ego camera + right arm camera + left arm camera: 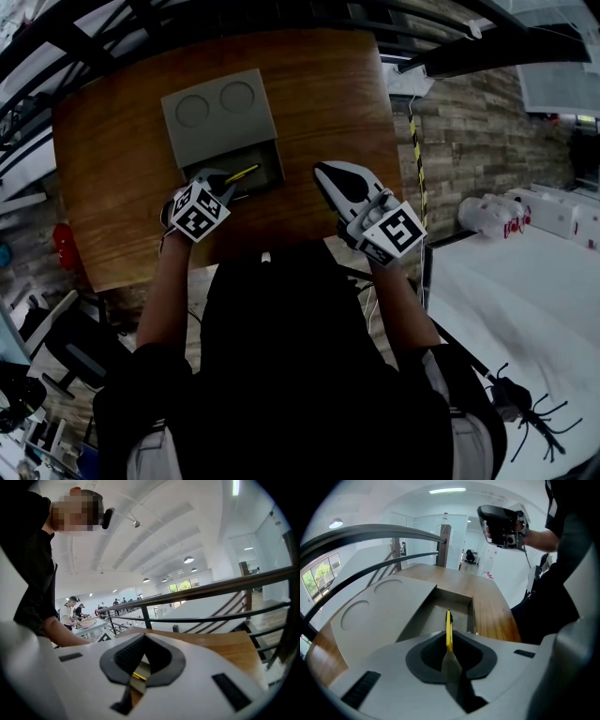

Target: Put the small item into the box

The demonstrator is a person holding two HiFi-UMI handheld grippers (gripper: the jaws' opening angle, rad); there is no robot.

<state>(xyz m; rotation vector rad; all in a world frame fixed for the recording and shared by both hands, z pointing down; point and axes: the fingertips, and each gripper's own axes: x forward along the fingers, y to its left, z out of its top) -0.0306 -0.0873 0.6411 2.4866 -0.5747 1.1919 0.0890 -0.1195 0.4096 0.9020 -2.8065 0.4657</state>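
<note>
I'm pinching the yellow small item (449, 629) in my left gripper (449, 649), holding it over the open compartment of the box (217, 120) — right gripper (327, 172) hovering above the desk (117, 187), jaws together, empty.

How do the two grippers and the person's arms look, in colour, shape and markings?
Both the left gripper and the right gripper have smooth white shells with dark grey pads at the jaws. Each carries a cube with black-and-white square markers. No cables show. The person wears a black top with short sleeves.
</note>
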